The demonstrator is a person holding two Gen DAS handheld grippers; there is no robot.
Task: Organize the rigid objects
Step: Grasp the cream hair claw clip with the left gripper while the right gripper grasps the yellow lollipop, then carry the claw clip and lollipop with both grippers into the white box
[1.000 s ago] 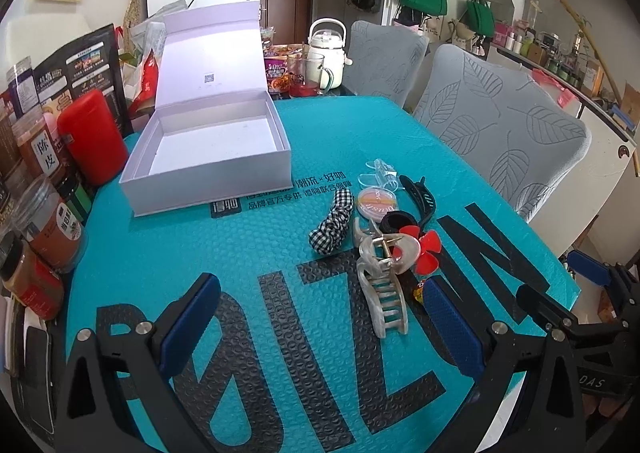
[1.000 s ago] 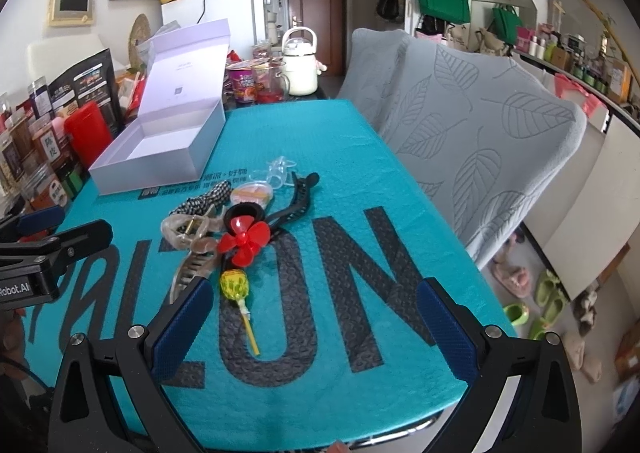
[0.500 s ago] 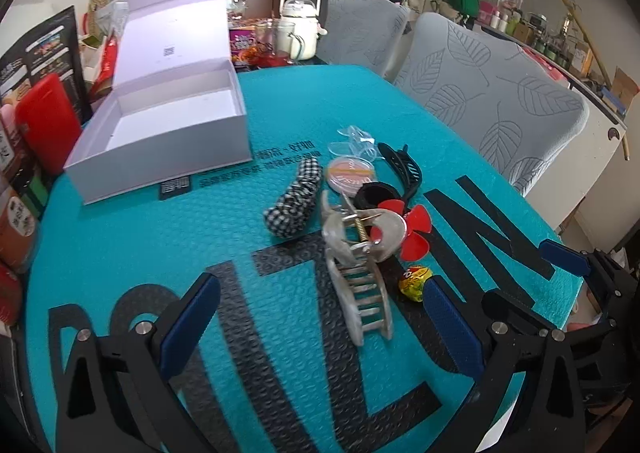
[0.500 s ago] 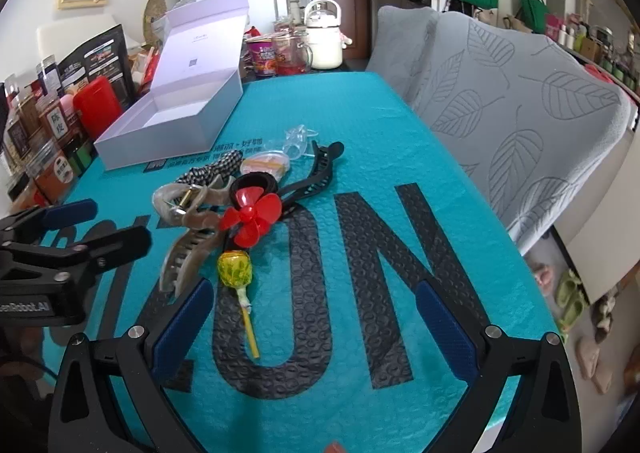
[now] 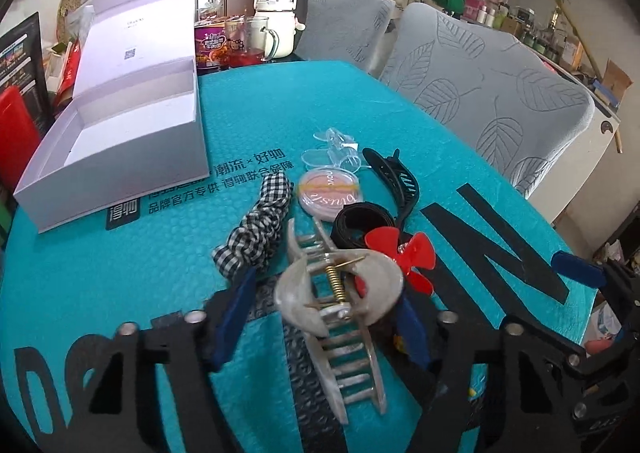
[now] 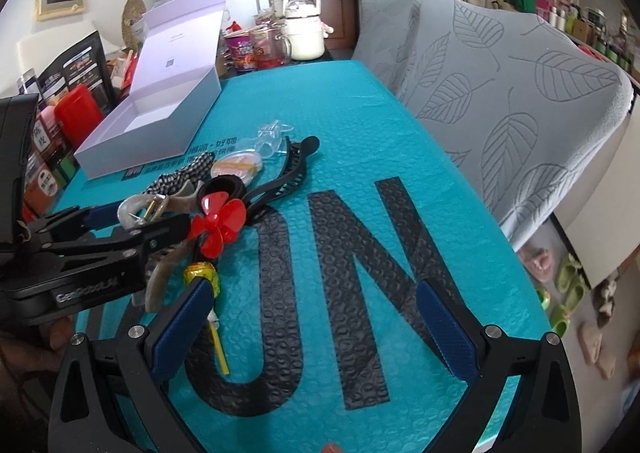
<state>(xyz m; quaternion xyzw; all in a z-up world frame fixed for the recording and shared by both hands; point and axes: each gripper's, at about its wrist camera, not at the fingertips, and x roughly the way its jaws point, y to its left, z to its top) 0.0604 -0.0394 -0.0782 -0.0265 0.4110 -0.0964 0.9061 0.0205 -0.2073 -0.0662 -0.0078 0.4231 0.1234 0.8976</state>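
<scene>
1. Now the left claw (image 5: 320,317) is closing around the big pearly hair clip (image 5: 340,305). The clip's round top sits between the blue pads, but I cannot tell if they press on it yet.
2. The clip lies on the teal counter (image 5: 120,265), at the near end of a small pile, touching a red flower clip (image 5: 404,253) and just beside a checked scrunchie (image 5: 260,221).
3. It looks hard, smooth and light. It may be slippery, and its thin teeth could snap. The fat top by the gold spring looks like the best place to hold.
4. The right claw (image 6: 316,317) is wide open and holds nothing.
5. The right view shows a yellow lollipop (image 6: 202,273) with its stick, mostly hidden in the left view.
6. The left view looks well into the empty white box (image 5: 120,133), probably where things go.
</scene>
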